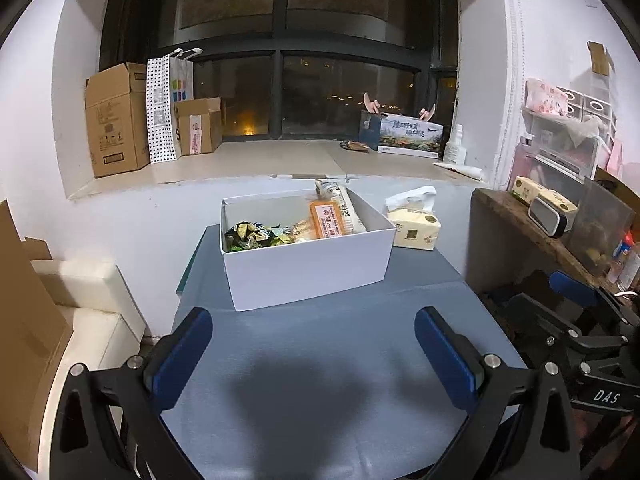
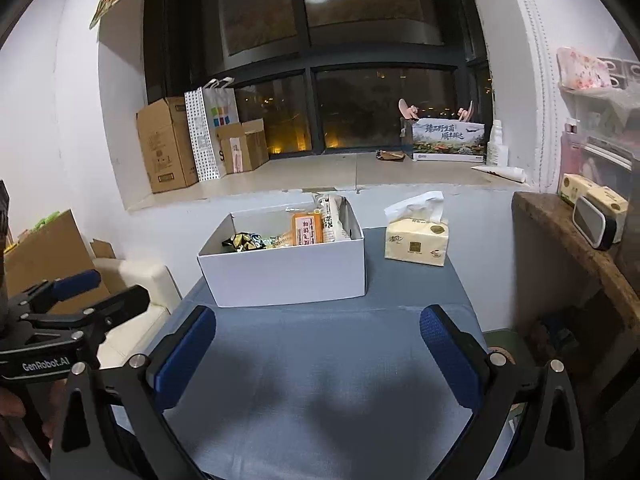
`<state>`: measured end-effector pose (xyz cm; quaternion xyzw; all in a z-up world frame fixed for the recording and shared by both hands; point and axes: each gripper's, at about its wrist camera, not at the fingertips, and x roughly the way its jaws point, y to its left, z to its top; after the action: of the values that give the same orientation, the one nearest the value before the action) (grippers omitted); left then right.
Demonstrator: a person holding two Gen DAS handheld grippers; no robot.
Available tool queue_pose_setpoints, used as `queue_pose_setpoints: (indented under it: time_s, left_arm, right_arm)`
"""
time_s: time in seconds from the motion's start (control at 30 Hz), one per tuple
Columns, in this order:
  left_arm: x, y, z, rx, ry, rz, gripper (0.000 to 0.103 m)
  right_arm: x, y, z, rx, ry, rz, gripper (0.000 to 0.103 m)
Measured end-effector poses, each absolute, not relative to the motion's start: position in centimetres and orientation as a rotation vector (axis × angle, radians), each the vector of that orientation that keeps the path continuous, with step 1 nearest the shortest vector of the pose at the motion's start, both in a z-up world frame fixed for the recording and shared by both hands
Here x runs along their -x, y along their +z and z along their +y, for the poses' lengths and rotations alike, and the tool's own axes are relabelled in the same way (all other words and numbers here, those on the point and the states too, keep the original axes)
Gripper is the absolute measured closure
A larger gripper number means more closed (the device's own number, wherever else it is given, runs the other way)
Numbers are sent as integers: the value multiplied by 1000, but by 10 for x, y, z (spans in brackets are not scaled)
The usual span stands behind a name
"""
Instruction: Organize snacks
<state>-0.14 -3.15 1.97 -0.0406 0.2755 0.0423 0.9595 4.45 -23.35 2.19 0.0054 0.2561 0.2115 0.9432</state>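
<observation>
White box [image 1: 308,268] at 12 o'clock on grey table [image 1: 320,360], long side running left-right, orange packet [image 1: 327,220] pointing toward the dark window [image 1: 312,80]. Left tongs [image 1: 313,354] and right tongs [image 2: 318,356] both spread wide, gripping nothing.

Black tool [image 1: 314,354] frames, blue pads [image 1: 182,360], silver screws.

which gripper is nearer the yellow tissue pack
Right, though only slightly. The right gripper sits just left of the yellow tissue pack; the left gripper is farther left. Both hover short of it, jaws open.
</observation>
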Motion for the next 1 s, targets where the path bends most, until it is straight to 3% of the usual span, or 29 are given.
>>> queue_pose_setpoints:
  time_s: [1.0]
  left_arm:
    - [4,18,-31,91,82,570,0]
  right_arm:
    - [-46,26,-238,-13,391,545,0]
